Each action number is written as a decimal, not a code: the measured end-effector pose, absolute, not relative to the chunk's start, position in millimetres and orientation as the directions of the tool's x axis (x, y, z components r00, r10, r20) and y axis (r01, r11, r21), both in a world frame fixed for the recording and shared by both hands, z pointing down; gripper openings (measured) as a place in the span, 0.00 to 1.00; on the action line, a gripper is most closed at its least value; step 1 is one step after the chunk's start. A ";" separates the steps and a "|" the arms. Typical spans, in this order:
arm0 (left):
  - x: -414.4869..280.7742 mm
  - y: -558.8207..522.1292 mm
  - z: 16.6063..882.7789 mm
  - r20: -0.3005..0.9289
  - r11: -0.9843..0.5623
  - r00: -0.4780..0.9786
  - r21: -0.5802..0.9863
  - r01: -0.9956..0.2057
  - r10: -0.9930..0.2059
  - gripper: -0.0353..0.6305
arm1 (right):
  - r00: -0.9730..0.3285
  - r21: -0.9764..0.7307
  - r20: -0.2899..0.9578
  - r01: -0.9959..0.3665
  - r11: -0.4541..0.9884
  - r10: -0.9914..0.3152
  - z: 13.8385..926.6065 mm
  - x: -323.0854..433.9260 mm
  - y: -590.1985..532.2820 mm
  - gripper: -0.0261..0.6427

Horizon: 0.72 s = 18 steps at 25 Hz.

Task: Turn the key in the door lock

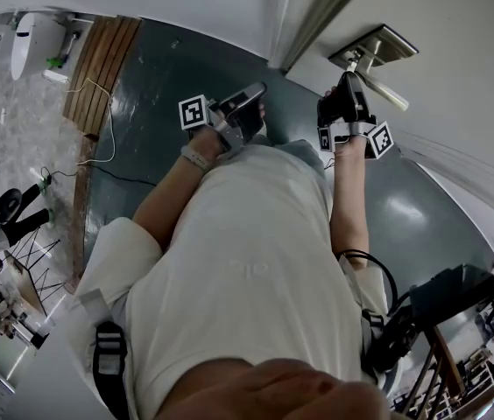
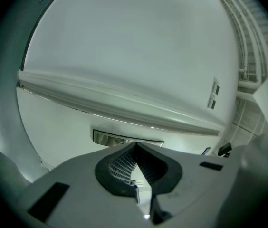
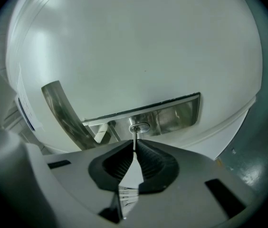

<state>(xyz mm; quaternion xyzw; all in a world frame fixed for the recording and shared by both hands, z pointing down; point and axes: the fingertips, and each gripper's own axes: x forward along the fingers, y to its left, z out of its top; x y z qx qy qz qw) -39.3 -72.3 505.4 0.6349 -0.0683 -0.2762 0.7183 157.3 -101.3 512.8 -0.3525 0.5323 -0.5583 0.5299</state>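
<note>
Right gripper (image 3: 133,150) jaws are being clamped on the key (image 3: 134,137) in the door lock (image 3: 140,127), left gripper (image 2: 135,148) jaws being held shut, empty.

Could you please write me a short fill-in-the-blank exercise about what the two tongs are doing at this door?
1. The right tongs are shut on the ___ that sits in the lock.
2. The left tongs are shut and hold ___.
3. The lever handle and the lock share a metal plate on the ___.
Missing words: key; nothing; door.
</note>
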 end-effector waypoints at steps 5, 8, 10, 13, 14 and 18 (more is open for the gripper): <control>-41.8 -74.8 503.5 -0.253 0.039 0.836 0.950 0.311 -0.487 0.07 | -0.247 -0.994 -0.025 -0.095 0.050 -0.969 501.3 151.2 -95.8 0.12; -43.8 -75.4 505.1 -0.252 0.039 0.835 0.950 0.310 -0.490 0.06 | -0.290 -0.895 0.100 -0.445 0.041 -0.952 491.3 148.1 -87.7 0.23; -44.1 -75.6 505.6 -0.252 0.043 0.833 0.949 0.312 -0.492 0.06 | -0.282 -0.704 0.195 -0.707 0.066 -0.939 488.2 147.6 -82.1 0.25; -42.1 -75.2 506.3 -0.252 0.046 0.834 0.948 0.314 -0.491 0.06 | -0.173 -0.168 0.351 -0.978 0.120 -0.920 491.1 148.0 -73.2 0.25; -40.9 -74.5 507.2 -0.251 0.047 0.835 0.949 0.313 -0.490 0.06 | -0.121 0.035 0.389 -0.989 0.146 -0.913 492.5 147.1 -71.3 0.25; -37.0 -71.5 509.2 -0.252 0.049 0.839 0.948 0.313 -0.483 0.06 | 0.064 0.593 0.436 -0.771 0.233 -0.898 498.7 143.4 -70.3 0.25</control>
